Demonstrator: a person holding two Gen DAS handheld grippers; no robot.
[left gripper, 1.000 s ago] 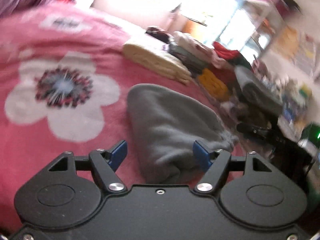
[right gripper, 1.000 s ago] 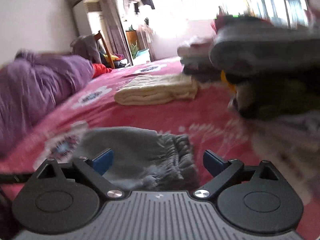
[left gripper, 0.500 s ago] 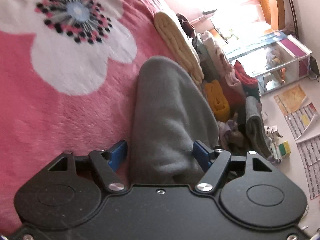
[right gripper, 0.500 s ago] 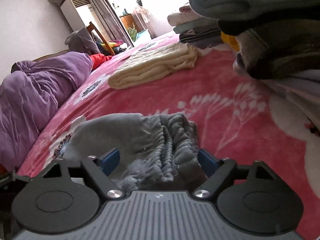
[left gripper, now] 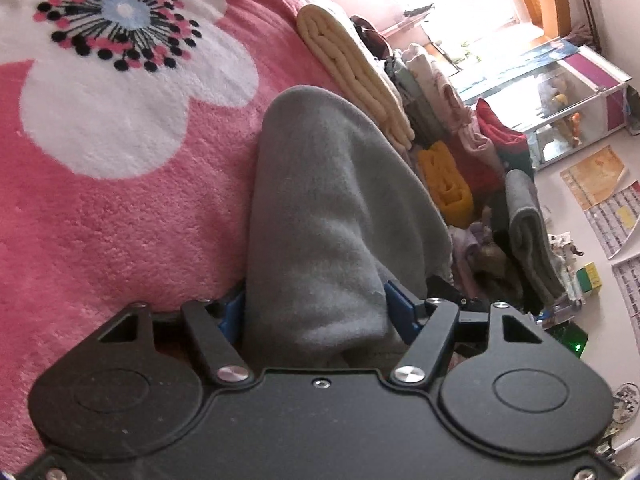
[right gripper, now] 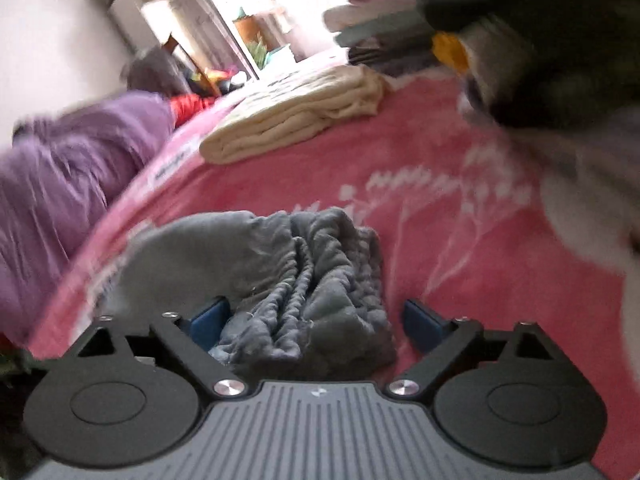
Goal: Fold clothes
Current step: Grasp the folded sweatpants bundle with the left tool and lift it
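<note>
the grey fleece garment [left gripper: 332, 208] lies on the bed's pink flowered blanket [left gripper: 120, 200], bunched into a thick soft bundle, with its gathered elastic end [right gripper: 316, 280] turned toward the right claw. it looks light, plush and floppy, so it will sag and slide out of shape when lifted by 1 point, and the pile may grip the blanket a little. the left claw [left gripper: 316, 312] has its blue pads pressed against both sides of a rounded fold and seems to be squeezing it. the right claw [right gripper: 316, 320] stands wide, 1 pad touching the ruffled end and the other clear of it, holding nothing. the firmest hold is probably the elastic band, where the layers are thickest; a pinch on loose fleece would likely take only the top layer. a folded cream blanket [right gripper: 296, 116] and a stack of folded clothes [left gripper: 448, 120] lie further along the bed.
</note>
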